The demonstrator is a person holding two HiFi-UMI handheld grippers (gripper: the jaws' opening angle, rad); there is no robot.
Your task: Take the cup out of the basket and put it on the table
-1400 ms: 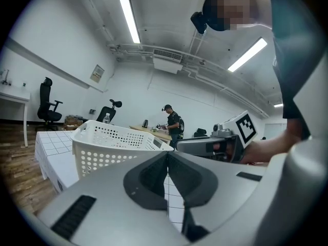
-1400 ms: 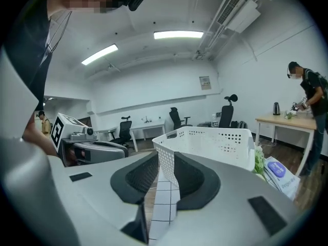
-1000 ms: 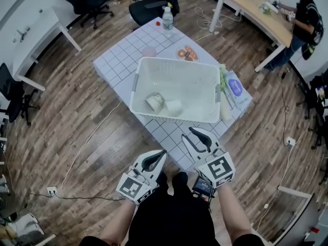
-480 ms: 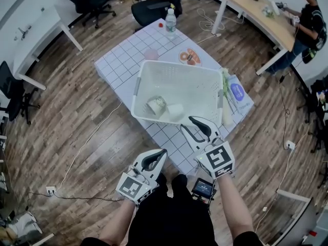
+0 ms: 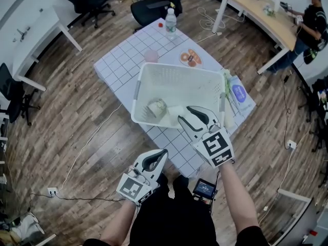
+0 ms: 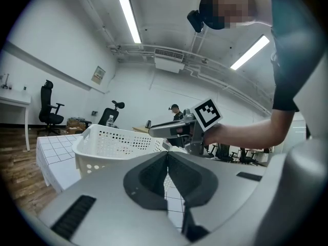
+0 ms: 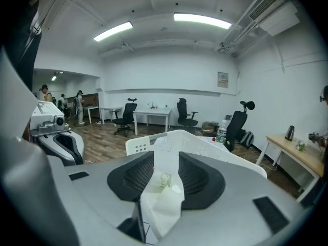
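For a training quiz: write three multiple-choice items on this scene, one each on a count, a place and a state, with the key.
1. How many cups lie in the basket?
A. one B. two C. four
2. Where is the water bottle?
A. inside the basket B. upright at the table's far corner C. lying beside the basket
3. How do the left claw's jaws stand?
A. together, nothing between B. wide apart C. shut on a cup

Key:
1 B: a patterned cup and a white cup lie there.
2 B: it stands beyond the basket.
3 A: the left gripper view shows the pads meeting.
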